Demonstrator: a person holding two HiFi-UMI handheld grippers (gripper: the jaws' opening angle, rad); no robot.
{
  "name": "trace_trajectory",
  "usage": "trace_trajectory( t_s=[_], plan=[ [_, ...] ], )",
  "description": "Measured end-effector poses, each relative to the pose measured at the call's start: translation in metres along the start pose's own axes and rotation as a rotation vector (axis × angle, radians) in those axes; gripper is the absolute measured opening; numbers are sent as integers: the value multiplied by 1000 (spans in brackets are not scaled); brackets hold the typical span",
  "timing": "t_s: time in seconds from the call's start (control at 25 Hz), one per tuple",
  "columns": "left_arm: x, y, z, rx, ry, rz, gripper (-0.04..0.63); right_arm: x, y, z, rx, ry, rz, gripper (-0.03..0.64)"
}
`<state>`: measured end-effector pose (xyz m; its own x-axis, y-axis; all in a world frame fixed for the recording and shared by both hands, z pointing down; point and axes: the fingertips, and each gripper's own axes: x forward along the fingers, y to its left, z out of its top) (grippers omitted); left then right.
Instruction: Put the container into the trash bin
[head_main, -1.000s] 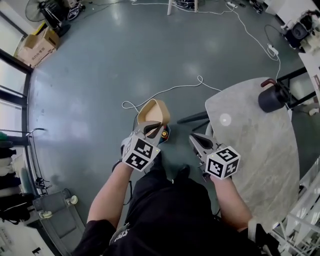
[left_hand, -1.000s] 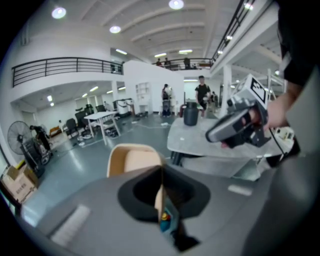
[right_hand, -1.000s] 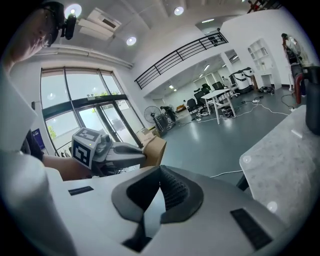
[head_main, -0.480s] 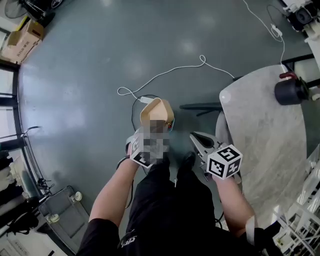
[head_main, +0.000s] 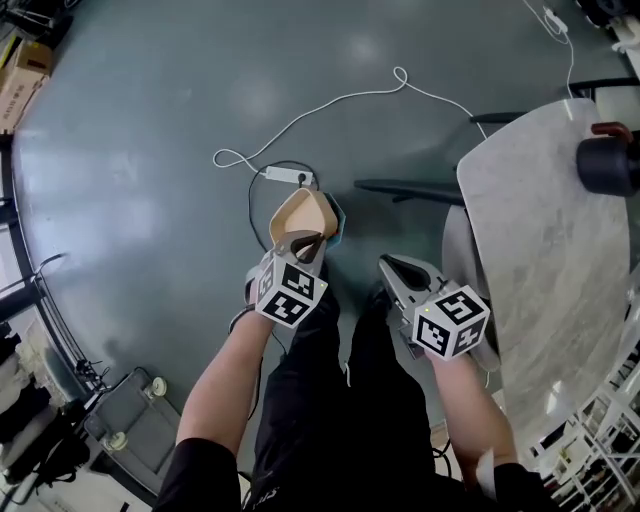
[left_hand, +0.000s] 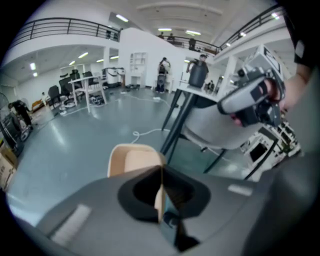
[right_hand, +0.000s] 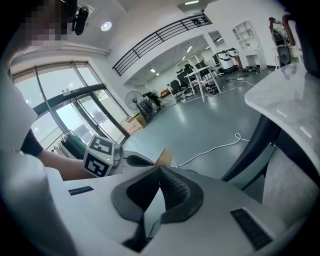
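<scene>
Head view, looking steeply down: the person's dark-trousered legs (head_main: 330, 400) fill the six o'clock area over a grey-green floor (head_main: 150, 150). Just left of centre, the left gripper (head_main: 303, 245) has its jaws closed on the rim of a tan, open-topped container (head_main: 303, 213), which sticks out toward twelve o'clock over the floor. The right gripper (head_main: 386, 263) sits just right of centre, apart from the container, with its jaws together and nothing in them. A pale marble tabletop (head_main: 540, 270) lies at three o'clock, with a dark jug (head_main: 608, 165) at its far edge. A white cable (head_main: 330, 100) loops across the floor toward twelve o'clock. Left gripper view: the jaws pinch one thin wall of the container, whose tan body rises just behind them at centre. The other gripper shows at two o'clock. Right gripper view: the ribbed pads meet at their tips and hold nothing. The left gripper's marker cube (right_hand: 99, 155) is at nine o'clock, and the container peeks out beside it.
</scene>
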<state>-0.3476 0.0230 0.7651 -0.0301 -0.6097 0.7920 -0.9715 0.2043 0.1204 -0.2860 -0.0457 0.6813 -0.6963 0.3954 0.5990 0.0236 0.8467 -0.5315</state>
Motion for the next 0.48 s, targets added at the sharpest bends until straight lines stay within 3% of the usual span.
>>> trace_trajectory(
  t_s=[0.16,0.36,0.48],
  plan=[
    [37,-4,-20,1,45,-35,18,17,-11,-24,6,49,0,-6],
    [80,-11,-65,118,150,-77,19,40,-24,-49,22,83,5,-6],
    [99,-14,-96,151,202,-87,20,51,-29,-59,32,85,9,-6]
  ],
)
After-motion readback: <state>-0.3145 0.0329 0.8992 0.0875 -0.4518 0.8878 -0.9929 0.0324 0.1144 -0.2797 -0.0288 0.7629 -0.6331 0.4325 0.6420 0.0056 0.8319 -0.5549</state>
